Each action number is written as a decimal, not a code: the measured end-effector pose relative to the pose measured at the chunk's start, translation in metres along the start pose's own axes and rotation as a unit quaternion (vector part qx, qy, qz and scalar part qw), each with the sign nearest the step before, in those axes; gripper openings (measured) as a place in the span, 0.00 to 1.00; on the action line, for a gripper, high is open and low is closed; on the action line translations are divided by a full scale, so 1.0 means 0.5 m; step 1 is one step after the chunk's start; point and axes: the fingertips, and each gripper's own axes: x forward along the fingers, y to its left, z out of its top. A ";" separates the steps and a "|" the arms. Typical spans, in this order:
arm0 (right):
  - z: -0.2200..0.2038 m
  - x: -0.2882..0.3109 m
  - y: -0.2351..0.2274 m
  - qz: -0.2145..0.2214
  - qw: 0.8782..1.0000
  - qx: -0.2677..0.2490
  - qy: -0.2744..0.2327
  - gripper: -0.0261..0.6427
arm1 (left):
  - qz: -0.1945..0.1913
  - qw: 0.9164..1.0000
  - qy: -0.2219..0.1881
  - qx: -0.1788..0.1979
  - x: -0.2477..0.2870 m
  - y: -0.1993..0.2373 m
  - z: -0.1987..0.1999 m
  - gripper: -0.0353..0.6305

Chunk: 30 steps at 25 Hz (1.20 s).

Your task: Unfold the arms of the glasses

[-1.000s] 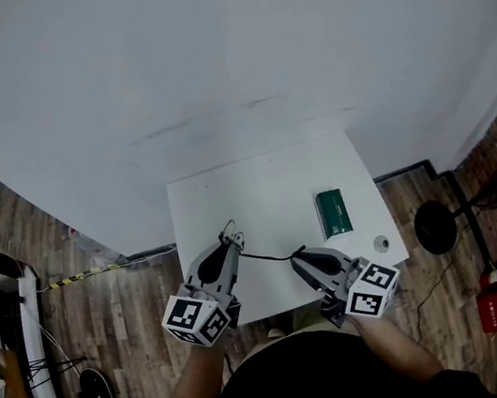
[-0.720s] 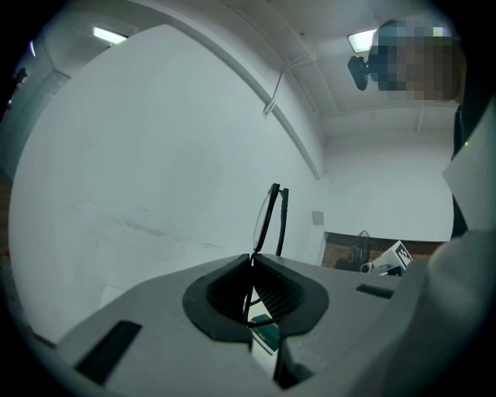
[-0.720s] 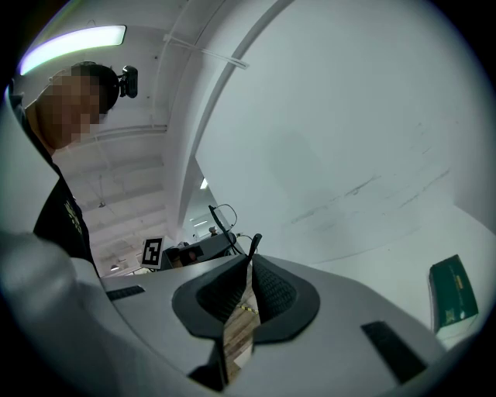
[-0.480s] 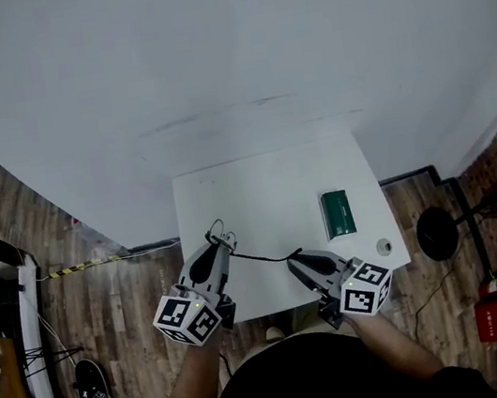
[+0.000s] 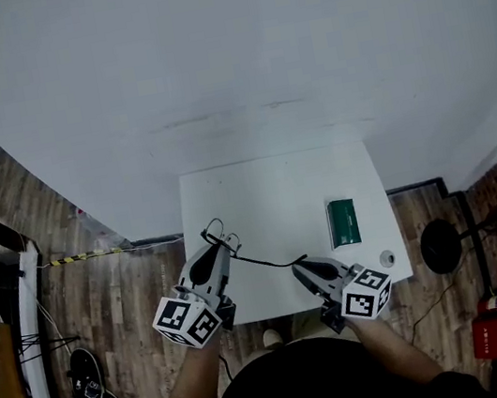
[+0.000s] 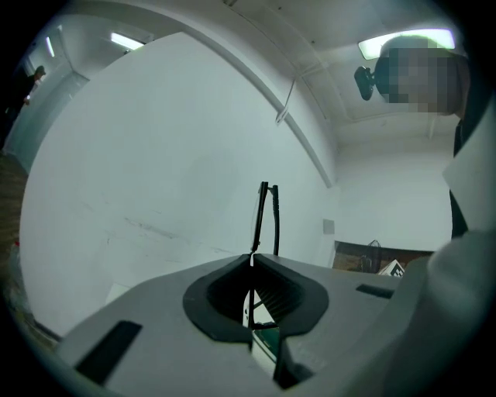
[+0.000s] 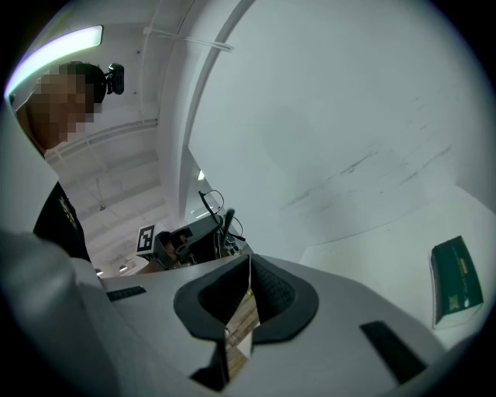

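Left gripper [image 5: 220, 250], lower left of the head view, is clamped on the thin black wire-framed glasses [image 5: 221, 234], above the near edge of the white table [image 5: 275, 188]. One arm [image 5: 264, 260] already stretches rightward to the right gripper [image 5: 301, 267], whose jaws are pressed together; whether they pinch it, I can't tell. The other arm, I'd judge, remains.

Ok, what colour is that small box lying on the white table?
The box is dark green; it shows best in the right gripper view.
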 end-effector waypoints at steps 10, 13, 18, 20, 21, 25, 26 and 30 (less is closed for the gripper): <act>0.093 -0.048 -0.129 -0.129 0.988 -0.068 -0.054 0.23 | 0.067 0.991 0.061 0.102 0.050 0.046 -0.058 0.08; 0.135 -0.054 -0.120 -0.113 0.986 -0.094 -0.074 0.23 | 0.072 0.986 0.081 0.126 0.070 0.046 -0.081 0.08; 0.151 -0.028 -0.070 -0.066 0.986 -0.141 -0.064 0.23 | 0.058 0.984 0.100 0.137 0.106 0.023 -0.115 0.08; 0.147 -0.017 -0.064 -0.055 0.986 -0.149 -0.053 0.23 | 0.050 0.983 0.106 0.140 0.124 0.009 -0.127 0.08; 0.145 -0.012 -0.063 -0.050 0.986 -0.150 -0.050 0.23 | 0.046 0.983 0.107 0.142 0.133 0.001 -0.131 0.08; 0.147 0.004 -0.051 -0.026 0.988 -0.145 -0.043 0.23 | 0.030 0.981 0.114 0.155 0.157 -0.028 -0.143 0.08; 0.149 0.008 -0.045 -0.020 0.988 -0.146 -0.041 0.23 | 0.026 0.980 0.117 0.161 0.159 -0.034 -0.147 0.08; 0.152 0.023 -0.023 -0.006 0.986 -0.162 -0.036 0.23 | 0.014 0.975 0.125 0.184 0.165 -0.056 -0.162 0.08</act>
